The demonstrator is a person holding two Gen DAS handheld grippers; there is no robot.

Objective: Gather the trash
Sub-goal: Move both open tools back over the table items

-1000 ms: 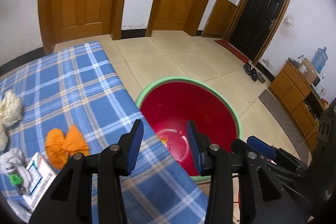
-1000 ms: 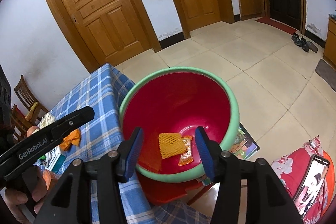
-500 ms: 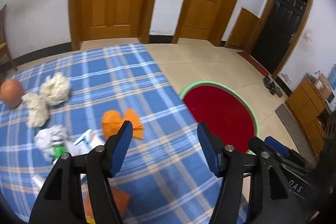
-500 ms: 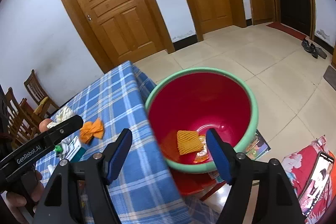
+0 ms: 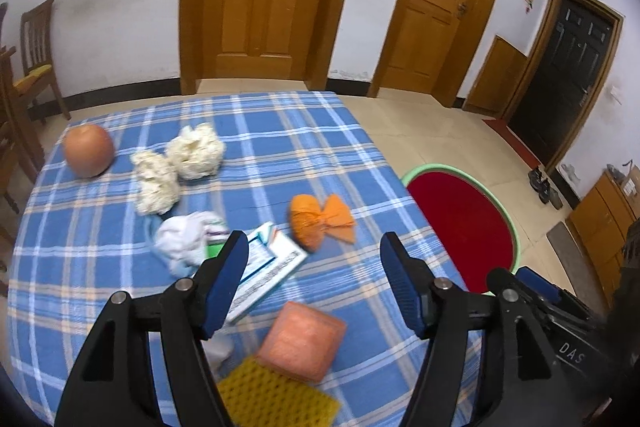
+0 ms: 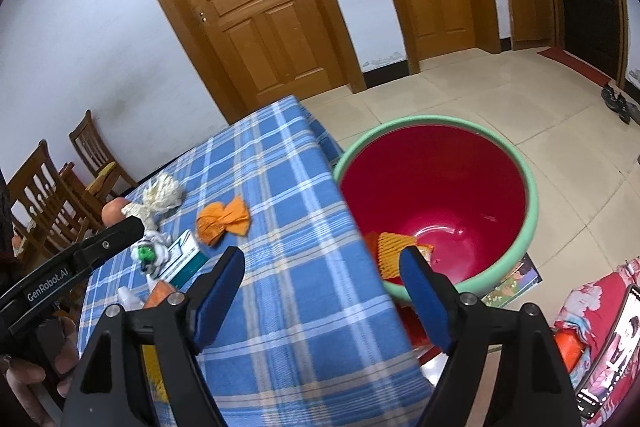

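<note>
Both hands have swung away from the red tub (image 6: 440, 195) toward the table (image 5: 280, 147), and more litter has come into sight. Left claw (image 5: 312, 279) tilts down over the blue checked cloth, its jaws opening with nothing between them; below it lie a yellow mesh pad (image 5: 276, 399) and a pink packet (image 5: 302, 339). Just past them are a printed box (image 5: 268, 267), a white wad (image 5: 184, 243) and an orange crumpled paper (image 5: 320, 223), then 2 cream clumps (image 5: 176, 167) and a round fruit (image 5: 88, 155) at the far edge. Right claw (image 6: 320, 291) also tilts down at the table's edge, jaws opening, empty. Beside the table, the tub holds yellow netting (image 6: 394, 251).
</note>
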